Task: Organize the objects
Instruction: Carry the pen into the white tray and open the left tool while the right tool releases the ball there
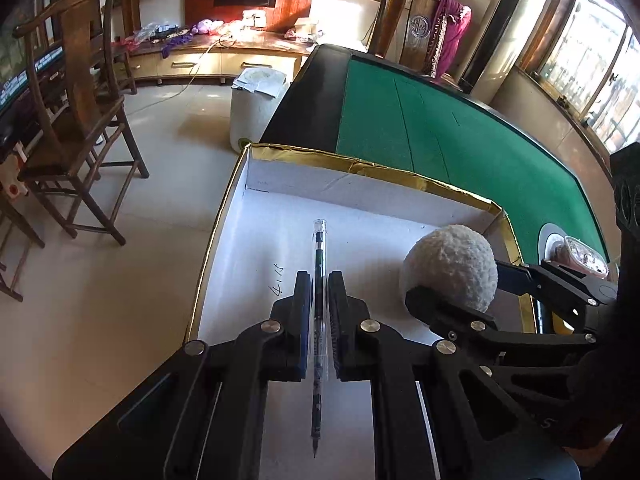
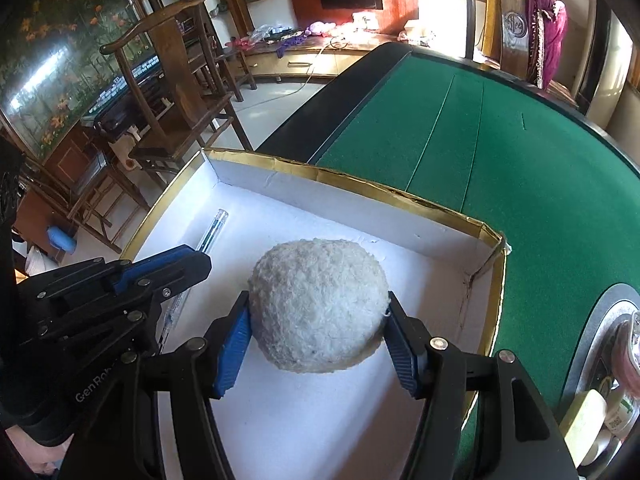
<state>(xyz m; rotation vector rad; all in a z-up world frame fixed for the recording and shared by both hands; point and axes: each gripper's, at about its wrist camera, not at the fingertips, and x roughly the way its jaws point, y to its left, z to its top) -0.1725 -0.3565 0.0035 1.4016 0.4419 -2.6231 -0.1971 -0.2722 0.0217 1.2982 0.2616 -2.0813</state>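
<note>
Presently the left gripper (image 1: 319, 280) has its fingers (image 1: 303, 300) pressed together on a clear-barrelled pen (image 1: 319, 264); the pen runs lengthwise between the pads, cap end pointing forward past the fingertips, writing tip trailing back toward the camera. Pen sits above the white floor of the box (image 1: 288, 176); contact with the floor cannot be told.

Right gripper (image 2: 318, 312) has its fingers (image 2: 236, 340) held part-way apart, pinching a fuzzy white ball (image 2: 318, 312) from both sides, blue pads touching its flanks. Ball is inside the same box, over the right half of the floor, near the right wall.

Box: shallow, white cardboard inside, gold foil along the rim (image 2: 360, 184), foil torn in places. Small handwritten mark on the floor just left of the pen (image 1: 277, 280).

Box rests on the near left corner of a green felt table (image 2: 520, 152) with a black border. Wooden chair (image 1: 76, 92) stands on the pale floor to the left, well apart from the table.
</note>
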